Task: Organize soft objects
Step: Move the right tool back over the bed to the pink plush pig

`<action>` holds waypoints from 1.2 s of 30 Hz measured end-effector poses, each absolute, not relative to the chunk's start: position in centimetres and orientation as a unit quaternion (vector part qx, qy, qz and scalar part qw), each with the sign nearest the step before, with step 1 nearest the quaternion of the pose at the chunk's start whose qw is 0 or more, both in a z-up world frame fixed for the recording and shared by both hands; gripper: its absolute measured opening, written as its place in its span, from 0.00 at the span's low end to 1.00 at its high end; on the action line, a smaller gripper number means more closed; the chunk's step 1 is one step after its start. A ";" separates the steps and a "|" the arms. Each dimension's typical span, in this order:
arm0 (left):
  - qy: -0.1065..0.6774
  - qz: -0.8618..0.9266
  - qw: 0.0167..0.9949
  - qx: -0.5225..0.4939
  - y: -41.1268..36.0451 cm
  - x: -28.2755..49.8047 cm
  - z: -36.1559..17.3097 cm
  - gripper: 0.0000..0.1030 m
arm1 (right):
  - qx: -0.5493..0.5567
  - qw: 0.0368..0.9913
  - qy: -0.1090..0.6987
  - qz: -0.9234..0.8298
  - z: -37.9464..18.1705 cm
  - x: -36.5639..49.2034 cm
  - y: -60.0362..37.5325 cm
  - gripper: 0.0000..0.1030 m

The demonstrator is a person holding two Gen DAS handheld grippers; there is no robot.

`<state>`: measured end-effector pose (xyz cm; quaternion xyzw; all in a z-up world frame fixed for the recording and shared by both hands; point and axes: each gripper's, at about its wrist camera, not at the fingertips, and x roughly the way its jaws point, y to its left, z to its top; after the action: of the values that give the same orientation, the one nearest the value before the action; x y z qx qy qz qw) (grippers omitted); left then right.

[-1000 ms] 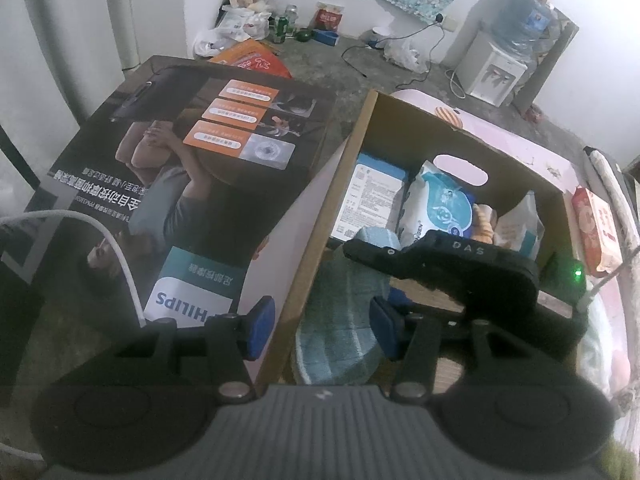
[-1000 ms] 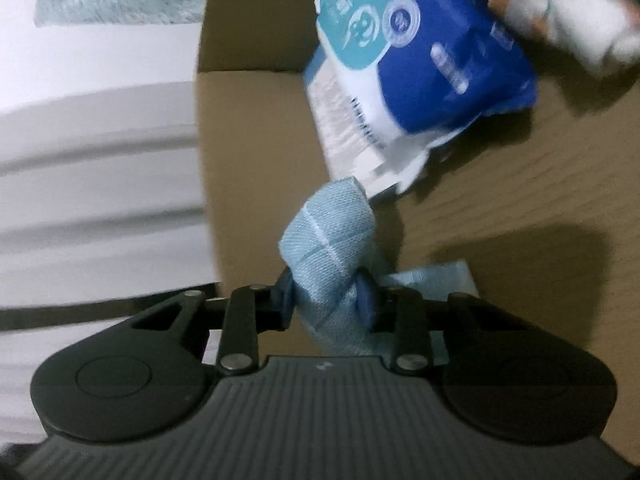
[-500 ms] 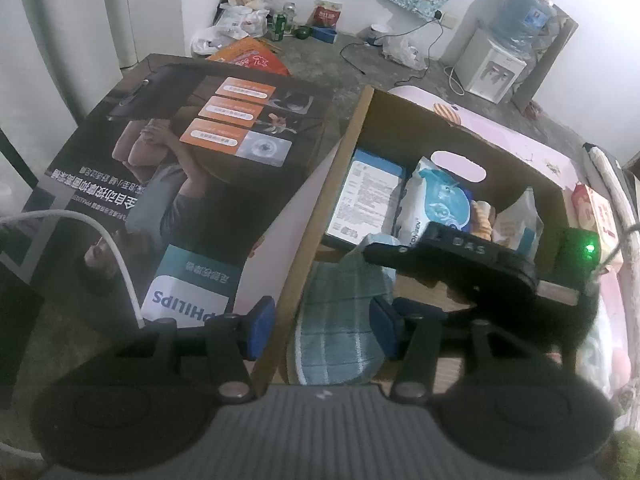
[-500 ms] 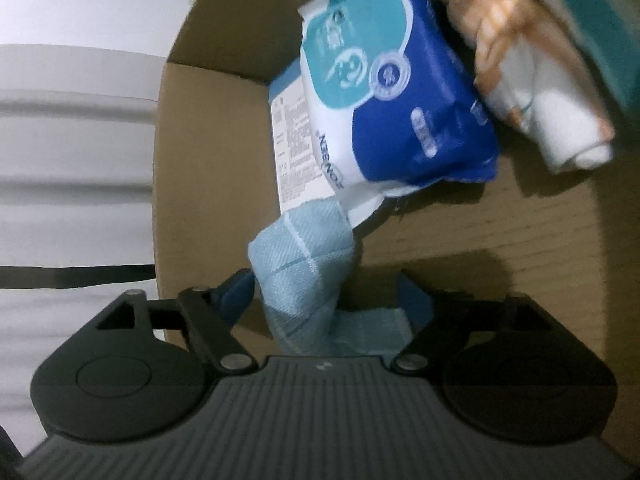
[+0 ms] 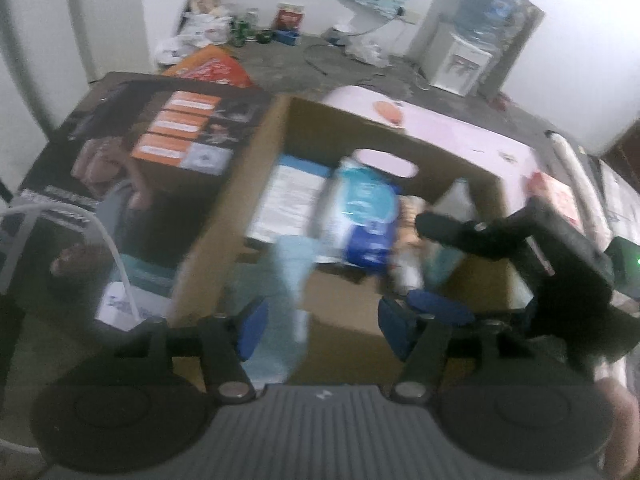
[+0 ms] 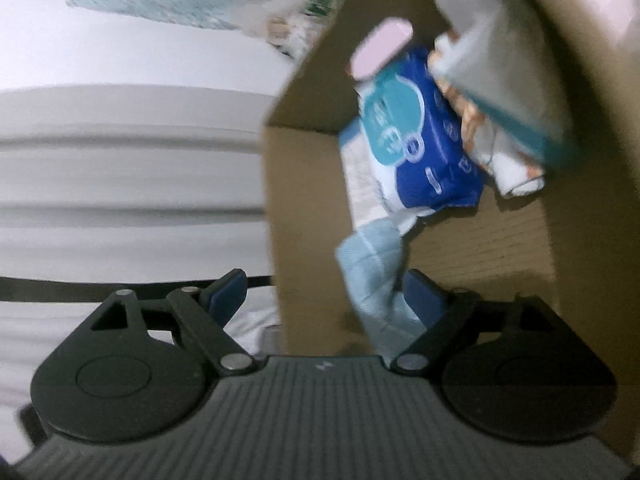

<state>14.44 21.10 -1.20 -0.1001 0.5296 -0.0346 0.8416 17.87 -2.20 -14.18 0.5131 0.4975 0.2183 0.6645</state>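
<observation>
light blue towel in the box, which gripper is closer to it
Left. The left gripper, jaws opening, has the light blue towel right between them; the right gripper hangs off to the side, apart.

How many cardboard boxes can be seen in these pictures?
2. The open brown box holds the blue towel and the packs; the dark printed box lies closed to its left, touching it. Others may be hidden.

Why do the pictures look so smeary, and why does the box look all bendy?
Left wrist view: motion blur smears the blue wipes pack and light blue cloth; the room is dim. Right wrist view: the white wall is overbright, and the cardboard box bows because a fisheye lens curves straight edges. In both, the nearby tongs look sharper than what lies beyond.
</observation>
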 end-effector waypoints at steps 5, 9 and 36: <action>0.526 -0.072 0.842 -0.099 15.4 14.0 -0.2 0.67 | 0.554 0.655 0.457 0.233 -11.9 16.3 -9.2 0.84; 0.527 -0.114 0.836 -0.103 9.6 13.5 0.2 0.69 | 0.573 0.658 0.431 0.230 -10.3 14.6 -16.1 0.84; 0.640 -0.243 0.725 -0.070 -18.0 8.6 -9.4 0.59 | 0.459 0.729 0.506 0.037 -13.0 0.9 -43.8 0.84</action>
<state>8.63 -18.02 -9.41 -0.0697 0.6403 -0.2427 0.7254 0.92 -43.77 -12.95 0.4594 0.5063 0.0373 0.7289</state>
